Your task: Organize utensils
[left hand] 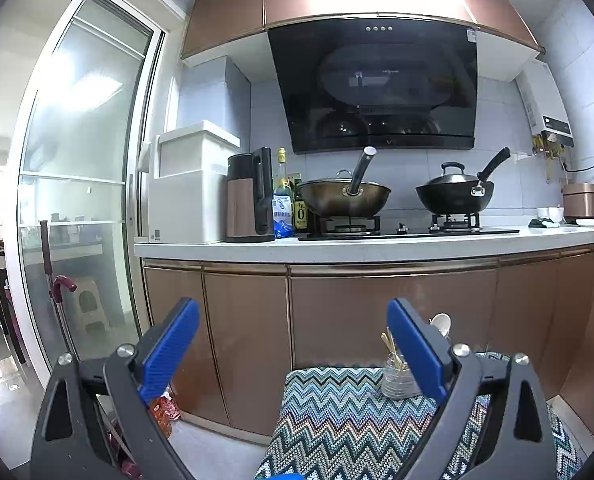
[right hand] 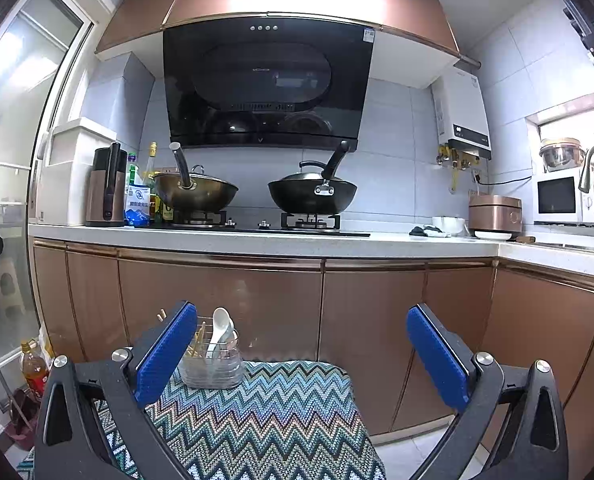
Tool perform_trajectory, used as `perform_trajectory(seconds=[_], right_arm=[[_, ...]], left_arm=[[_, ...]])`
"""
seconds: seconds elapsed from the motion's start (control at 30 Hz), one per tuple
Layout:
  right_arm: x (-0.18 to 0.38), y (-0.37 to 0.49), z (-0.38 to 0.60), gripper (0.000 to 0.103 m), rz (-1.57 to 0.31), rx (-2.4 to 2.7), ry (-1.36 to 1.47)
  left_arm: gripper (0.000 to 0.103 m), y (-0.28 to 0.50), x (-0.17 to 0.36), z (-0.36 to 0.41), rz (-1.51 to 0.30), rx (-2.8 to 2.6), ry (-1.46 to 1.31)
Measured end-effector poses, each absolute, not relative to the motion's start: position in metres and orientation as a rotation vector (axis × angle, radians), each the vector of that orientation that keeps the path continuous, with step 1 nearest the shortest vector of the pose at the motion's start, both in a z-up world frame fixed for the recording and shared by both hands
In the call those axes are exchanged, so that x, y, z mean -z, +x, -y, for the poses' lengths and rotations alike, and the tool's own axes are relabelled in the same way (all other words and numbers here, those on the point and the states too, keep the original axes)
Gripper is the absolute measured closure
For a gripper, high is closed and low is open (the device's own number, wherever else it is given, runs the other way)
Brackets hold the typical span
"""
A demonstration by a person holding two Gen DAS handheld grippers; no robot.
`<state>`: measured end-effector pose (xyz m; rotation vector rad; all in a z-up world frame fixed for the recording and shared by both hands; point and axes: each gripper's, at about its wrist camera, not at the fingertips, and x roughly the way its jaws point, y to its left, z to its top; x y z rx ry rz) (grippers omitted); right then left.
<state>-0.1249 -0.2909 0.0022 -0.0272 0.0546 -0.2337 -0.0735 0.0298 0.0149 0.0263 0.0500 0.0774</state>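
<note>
both hand-held grippers are held up in front of the kitchen cabinets, nothing gripped. the left hand-held gripper [left hand: 293, 346] is spread wide, blue pads [left hand: 169, 354] well apart and empty. the right hand-held gripper [right hand: 301, 354] is likewise spread wide, blue pads [right hand: 165, 354] empty.

a clear utensil holder [right hand: 211, 368] is seen standing upright near the far edge of a zigzag-patterned cloth [right hand: 273, 412] covering a low surface. white spoons [right hand: 219, 326] and wooden chopsticks [right hand: 199, 340] are held upright inside it. in the right wrist view the holder is just beside the left finger of the right hand-held gripper, partly hidden by it. in the left wrist view the same holder [left hand: 397, 378] is partly covered by the right finger of the left hand-held gripper, with a white spoon [left hand: 441, 324] showing above.

behind, a white counter [right hand: 377, 246] carries a gas stove with a bronze wok [right hand: 197, 194] and a black wok [right hand: 311, 196], a kettle [right hand: 107, 188] and bottles [right hand: 141, 192] at the left. a range hood [right hand: 267, 84] is mounted above.
</note>
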Motion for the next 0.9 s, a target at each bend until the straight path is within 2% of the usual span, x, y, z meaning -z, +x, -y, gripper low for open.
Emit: perform_trajectory(seconds=[0.9], right_arm=[[-0.014, -0.136, 0.287, 0.0, -0.012, 0.244, -0.058]], left_arm=[[0.008, -0.086, -0.031, -0.048, 0.019, -0.121, -0.007]])
